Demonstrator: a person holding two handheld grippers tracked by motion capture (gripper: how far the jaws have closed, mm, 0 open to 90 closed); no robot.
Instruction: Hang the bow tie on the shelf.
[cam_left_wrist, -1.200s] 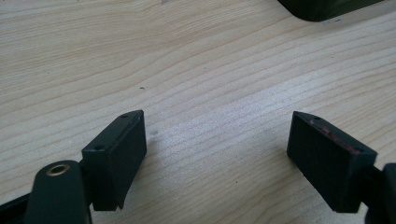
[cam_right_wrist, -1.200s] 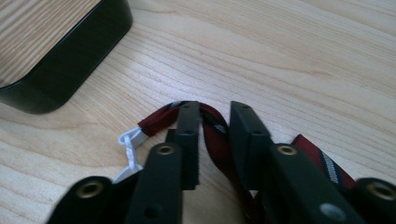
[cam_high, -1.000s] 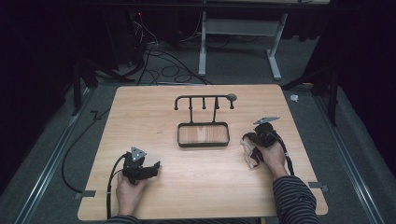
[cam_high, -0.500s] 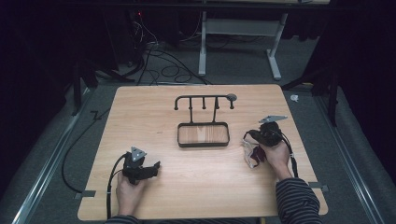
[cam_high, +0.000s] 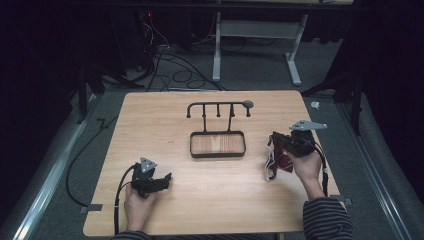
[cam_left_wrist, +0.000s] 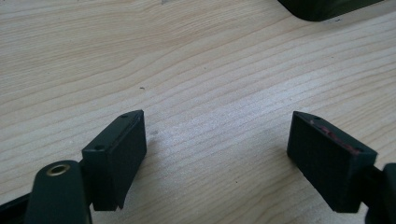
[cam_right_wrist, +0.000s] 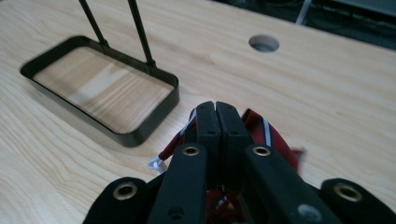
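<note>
The right gripper (cam_high: 276, 150) is clamped on a red striped cloth (cam_right_wrist: 261, 130) beside the rack (cam_high: 218, 144); the left gripper (cam_left_wrist: 219, 154) rests apart, empty. Lift gently, avoiding the hooks.

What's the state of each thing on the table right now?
left gripper: open, jaws wide apart over bare wood, holding nothing.
right gripper: shut on the red striped cloth, lifted off the table.
red striped cloth: bunched, hanging from the closed jaws.
black tray stand: upright, tray empty, hooks bare.
table: hole near its far edge, open.
</note>
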